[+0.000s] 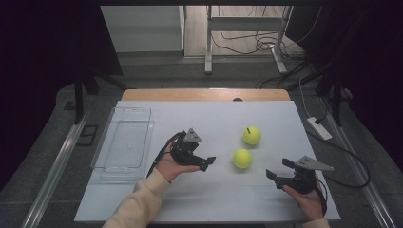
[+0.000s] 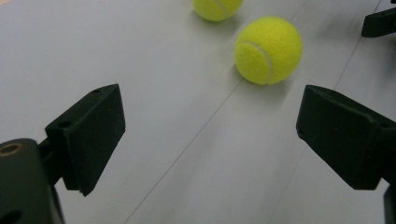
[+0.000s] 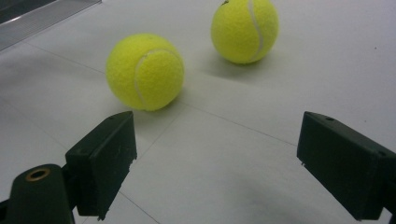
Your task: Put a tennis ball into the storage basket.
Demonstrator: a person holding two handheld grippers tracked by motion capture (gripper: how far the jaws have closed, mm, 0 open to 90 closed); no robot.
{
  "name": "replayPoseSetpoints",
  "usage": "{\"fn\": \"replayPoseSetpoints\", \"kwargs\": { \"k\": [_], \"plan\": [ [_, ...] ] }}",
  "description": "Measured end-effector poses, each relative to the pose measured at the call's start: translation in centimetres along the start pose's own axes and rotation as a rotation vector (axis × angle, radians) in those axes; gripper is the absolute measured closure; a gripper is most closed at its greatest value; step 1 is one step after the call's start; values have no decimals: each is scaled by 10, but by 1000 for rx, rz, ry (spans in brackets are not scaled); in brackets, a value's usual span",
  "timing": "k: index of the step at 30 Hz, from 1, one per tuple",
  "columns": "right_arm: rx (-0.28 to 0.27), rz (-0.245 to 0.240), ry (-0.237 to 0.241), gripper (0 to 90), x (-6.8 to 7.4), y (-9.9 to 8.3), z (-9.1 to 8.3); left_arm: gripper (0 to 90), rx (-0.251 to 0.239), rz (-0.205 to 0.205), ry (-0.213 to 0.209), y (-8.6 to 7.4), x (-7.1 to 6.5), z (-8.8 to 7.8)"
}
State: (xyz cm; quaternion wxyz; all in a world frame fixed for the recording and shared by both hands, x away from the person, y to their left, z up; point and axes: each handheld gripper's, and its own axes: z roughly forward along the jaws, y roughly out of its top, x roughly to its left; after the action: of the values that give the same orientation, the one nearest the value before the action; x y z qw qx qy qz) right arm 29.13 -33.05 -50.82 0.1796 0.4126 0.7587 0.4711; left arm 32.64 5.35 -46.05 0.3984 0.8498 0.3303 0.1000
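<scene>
Now: approach to the near ball, nothing grasped yet

Near tennis ball lies on the white worktop, between both grippers; far tennis ball sits just beyond it, apart. Left hand-held gripper has jaws wide apart, empty, aimed at the near ball. Right hand-held gripper is likewise spread and empty. Clear tray waits at left. Next move likely: straddle the near ball, close jaws.

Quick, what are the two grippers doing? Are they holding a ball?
Left gripper: open, holding nothing.
Right gripper: open, holding nothing.
</scene>
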Motion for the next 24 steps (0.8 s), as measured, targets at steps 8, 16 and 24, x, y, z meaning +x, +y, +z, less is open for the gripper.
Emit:
{"fn": "replayPoseSetpoints", "kwargs": {
  "k": [8, 16, 24],
  "plan": [
    [3, 1, -5, 117, -1, 0, 1, 91, 13, 20, -9, 8, -4, 5],
    [7, 5, -3, 117, -1, -1, 0, 92, 19, 21, -23, 13, -7, 10],
    [14, 6, -7, 117, -1, -2, 1, 91, 23, 28, -52, 21, -12, 21]
  ]
}}
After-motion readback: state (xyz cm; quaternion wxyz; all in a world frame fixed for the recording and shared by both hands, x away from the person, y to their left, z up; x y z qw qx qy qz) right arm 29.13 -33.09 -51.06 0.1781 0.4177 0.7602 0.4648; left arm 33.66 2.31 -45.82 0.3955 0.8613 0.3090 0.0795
